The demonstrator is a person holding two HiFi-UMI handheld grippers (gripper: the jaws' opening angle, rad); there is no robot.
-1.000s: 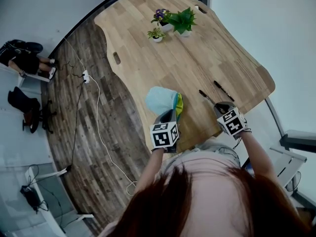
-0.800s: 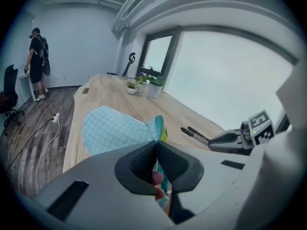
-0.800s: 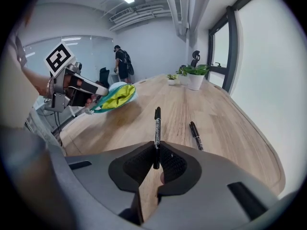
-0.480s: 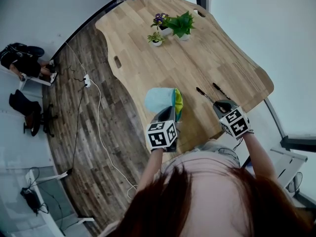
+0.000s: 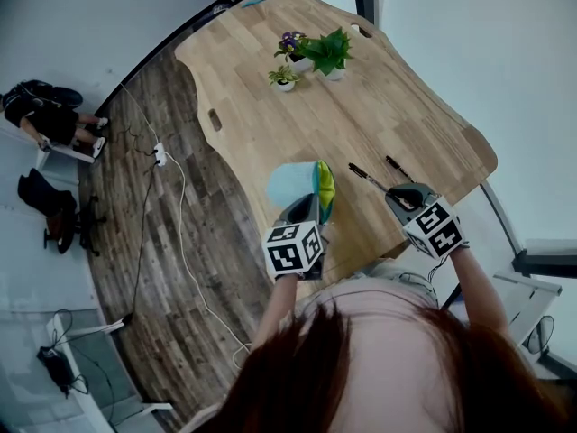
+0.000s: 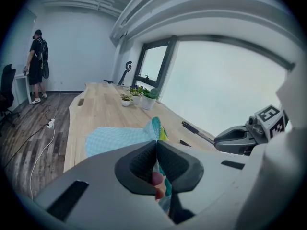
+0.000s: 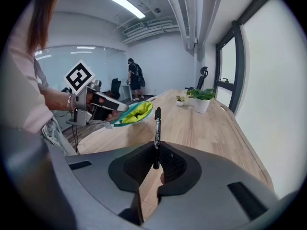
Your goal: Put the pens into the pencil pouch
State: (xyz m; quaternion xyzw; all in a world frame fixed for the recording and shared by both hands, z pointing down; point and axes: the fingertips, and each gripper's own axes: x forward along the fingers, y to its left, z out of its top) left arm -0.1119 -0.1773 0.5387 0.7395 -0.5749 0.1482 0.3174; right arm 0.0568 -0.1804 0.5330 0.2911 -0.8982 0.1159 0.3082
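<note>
Both grippers have risen above the table (image 5: pixel 270 88) since a second ago. The left gripper (image 5: pixel 305 208) is clenched on the near edge of the pencil pouch (image 5: pixel 293 183), whose mouth opens to the right. The right gripper (image 5: pixel 402 193) pinches a black pen (image 5: pixel 365 177). Level the pen, steer its far tip well into that mouth, then let go. A second pen (image 5: pixel 398 167) lies far right.

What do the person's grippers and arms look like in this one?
Both the left gripper and right gripper are grey with dark ribbed pads and a white cube of black square markers. Forearms are bare; a bracelet on the left wrist, a pale pink top.
</note>
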